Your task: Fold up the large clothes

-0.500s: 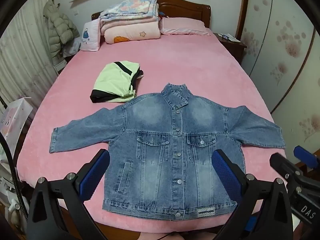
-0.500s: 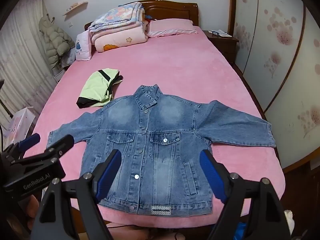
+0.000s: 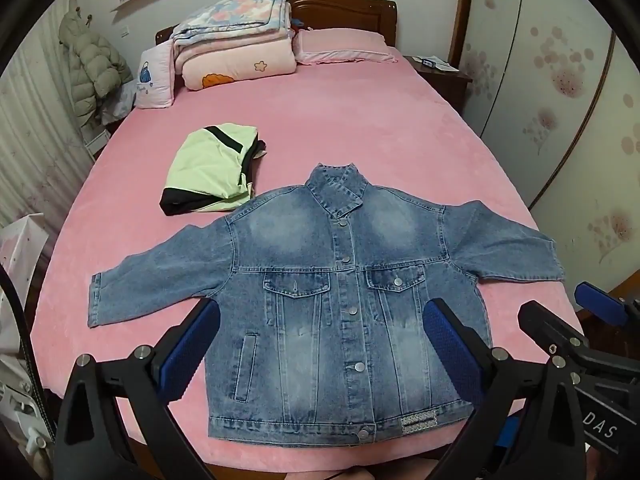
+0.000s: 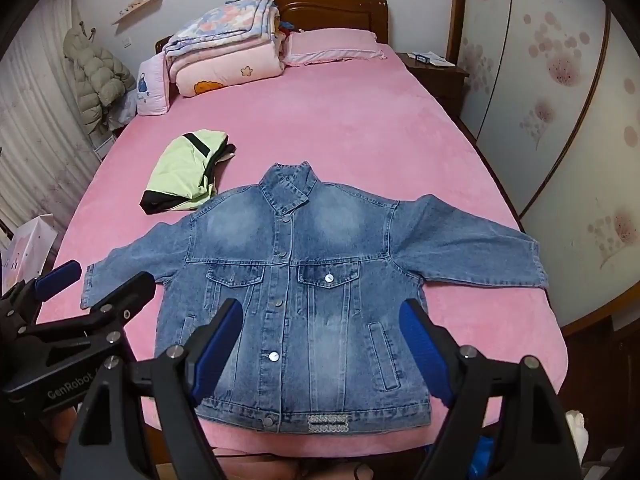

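Observation:
A blue denim jacket lies flat and buttoned, front up, on the pink bed, sleeves spread to both sides, hem at the near edge. It also shows in the right wrist view. My left gripper is open and empty, held above the jacket's lower half. My right gripper is open and empty, also above the lower half. Each gripper shows at the edge of the other's view: the right one and the left one.
A folded light-green and black garment lies on the bed beyond the jacket's left shoulder. Stacked quilts and pillows sit at the headboard. A nightstand and wardrobe doors stand right; a hanging padded coat left.
Both grippers have drawn back and risen slightly; the jacket sits a little lower in both views. Nothing on the bed has moved.

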Demonstrator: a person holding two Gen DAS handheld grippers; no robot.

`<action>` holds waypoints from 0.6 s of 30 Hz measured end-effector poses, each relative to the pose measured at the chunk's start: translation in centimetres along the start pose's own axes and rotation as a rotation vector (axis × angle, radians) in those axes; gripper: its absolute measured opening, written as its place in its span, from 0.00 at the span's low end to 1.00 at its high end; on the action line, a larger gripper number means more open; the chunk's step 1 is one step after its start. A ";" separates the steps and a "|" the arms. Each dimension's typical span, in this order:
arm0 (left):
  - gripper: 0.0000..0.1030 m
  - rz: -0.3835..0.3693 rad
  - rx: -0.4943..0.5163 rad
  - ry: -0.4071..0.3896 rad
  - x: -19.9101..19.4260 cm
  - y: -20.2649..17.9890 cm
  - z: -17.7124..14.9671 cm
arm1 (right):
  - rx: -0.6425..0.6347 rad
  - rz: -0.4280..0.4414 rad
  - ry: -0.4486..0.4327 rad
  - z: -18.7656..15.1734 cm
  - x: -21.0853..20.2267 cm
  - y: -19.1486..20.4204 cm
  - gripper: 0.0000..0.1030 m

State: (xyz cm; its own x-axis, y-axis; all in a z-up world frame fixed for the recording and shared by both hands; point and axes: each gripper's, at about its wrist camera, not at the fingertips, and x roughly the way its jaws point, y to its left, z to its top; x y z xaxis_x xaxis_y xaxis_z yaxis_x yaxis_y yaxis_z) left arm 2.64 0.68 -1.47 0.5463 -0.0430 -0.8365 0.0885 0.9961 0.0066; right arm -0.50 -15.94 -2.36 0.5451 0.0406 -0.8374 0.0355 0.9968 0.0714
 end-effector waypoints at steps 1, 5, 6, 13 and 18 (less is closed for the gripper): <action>0.98 -0.004 0.002 0.000 0.2 0.2 0.1 | 0.004 0.000 0.002 0.0 0.1 0.1 0.79; 0.98 -0.009 0.009 -0.010 -0.1 0.8 0.3 | 0.010 -0.008 0.003 -0.1 0.2 0.5 0.79; 0.98 -0.010 0.010 -0.012 -0.1 1.0 0.3 | 0.010 -0.012 0.002 -0.1 0.2 0.7 0.79; 0.98 -0.034 0.010 -0.002 -0.2 2.2 0.5 | 0.007 -0.033 -0.003 -0.1 -0.2 1.8 0.79; 0.97 -0.035 0.015 -0.004 -0.3 2.6 0.6 | 0.006 -0.038 -0.001 0.0 -0.4 2.0 0.79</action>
State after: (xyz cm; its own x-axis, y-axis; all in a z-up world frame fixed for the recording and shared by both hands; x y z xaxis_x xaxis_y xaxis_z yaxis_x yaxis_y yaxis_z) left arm 3.23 3.21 -0.85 0.5459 -0.0782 -0.8342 0.1198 0.9927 -0.0147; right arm -0.64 -13.97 -1.91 0.5441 0.0026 -0.8390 0.0611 0.9972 0.0427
